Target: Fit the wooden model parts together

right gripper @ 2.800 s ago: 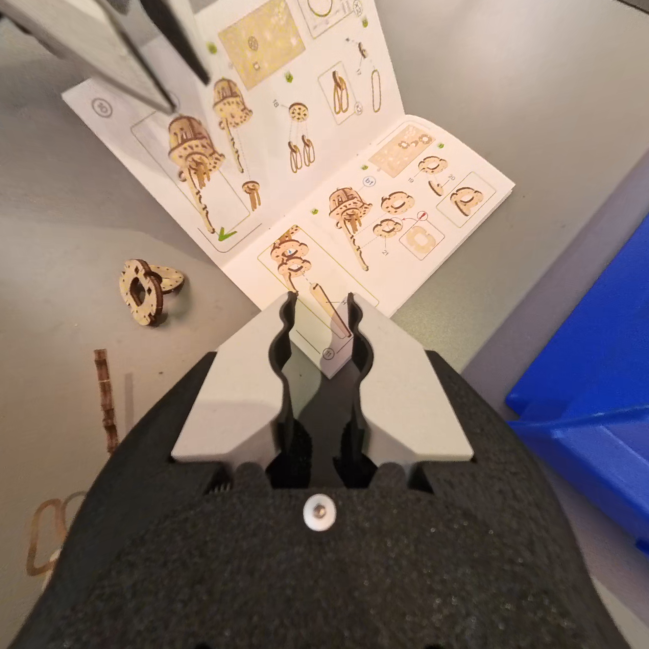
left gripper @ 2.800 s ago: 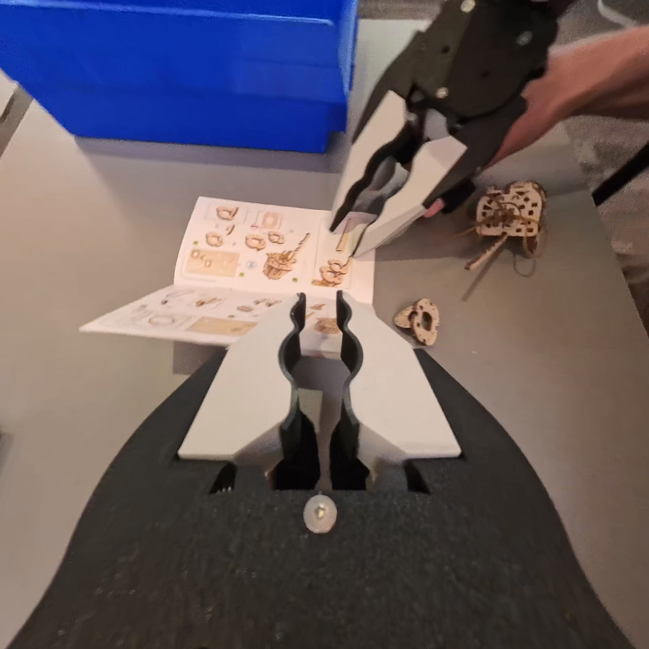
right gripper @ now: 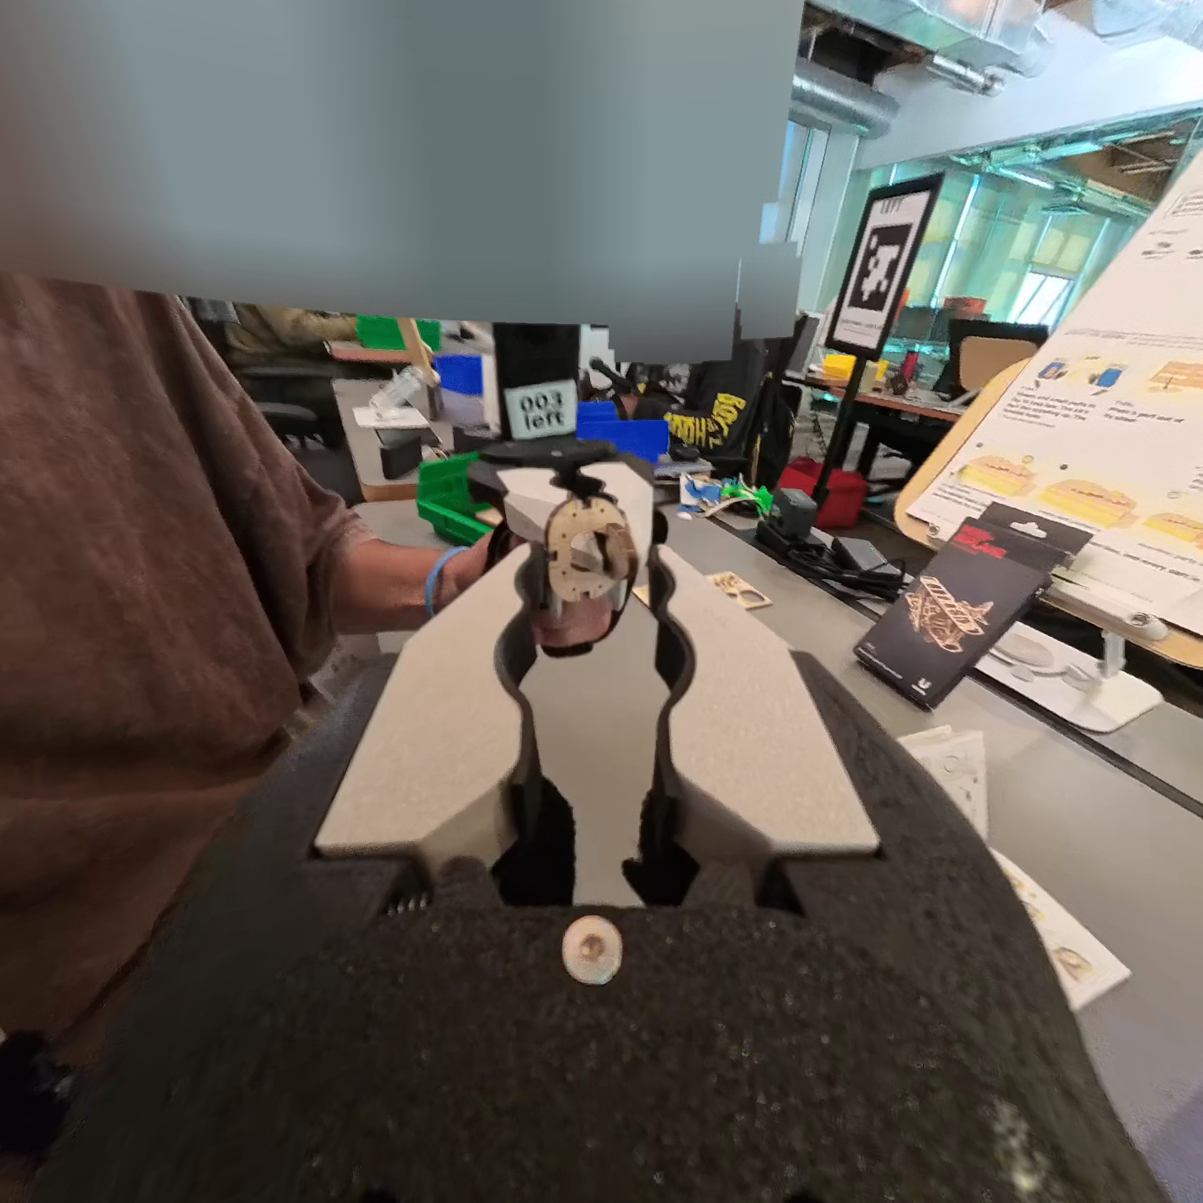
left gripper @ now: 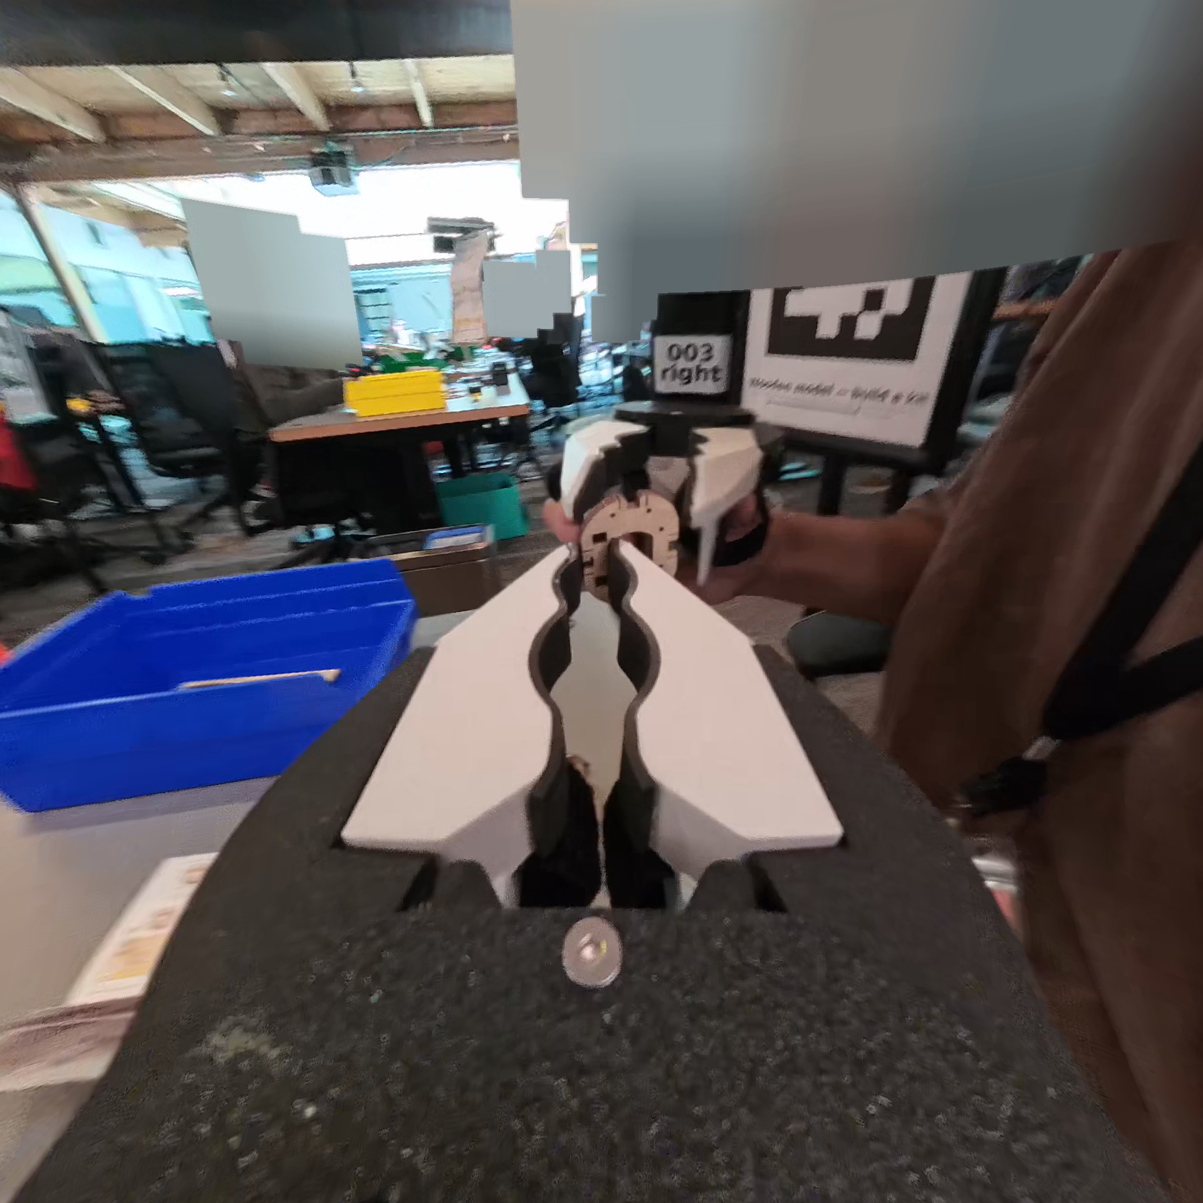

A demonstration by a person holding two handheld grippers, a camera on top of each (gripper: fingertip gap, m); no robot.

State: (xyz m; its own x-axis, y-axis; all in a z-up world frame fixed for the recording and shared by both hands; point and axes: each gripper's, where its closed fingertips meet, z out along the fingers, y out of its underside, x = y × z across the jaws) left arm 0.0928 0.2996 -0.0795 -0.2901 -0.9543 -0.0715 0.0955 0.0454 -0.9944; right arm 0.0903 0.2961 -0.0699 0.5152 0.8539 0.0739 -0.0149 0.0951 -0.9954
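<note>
A small wooden part (left gripper: 641, 521), two ring-shaped pieces joined at an angle, is held in the air between the two grippers, which face each other. My left gripper (left gripper: 595, 556) is shut on the part's edge. My right gripper (right gripper: 591, 563) is open, and its fingers straddle the same part (right gripper: 563, 521) without clearly touching it. The right gripper also shows in the left wrist view (left gripper: 641, 543), and the left gripper shows in the right wrist view (right gripper: 582, 521). Both are held in a person's hands above the grey table (right gripper: 814, 651).
A blue bin (left gripper: 195, 683) stands on the table to the left, with the instruction booklet (left gripper: 143, 937) in front of it. A black model box (right gripper: 944, 618), an instruction board on a stand (right gripper: 1074, 456) and cables (right gripper: 846, 560) are to the right. The person's brown shirt (right gripper: 130, 586) is close by. The tips of both grippers are at nearly the same place.
Both grippers have risen from the booklet on the table to face each other in the air. The left gripper, empty before, now grips the wooden part.
</note>
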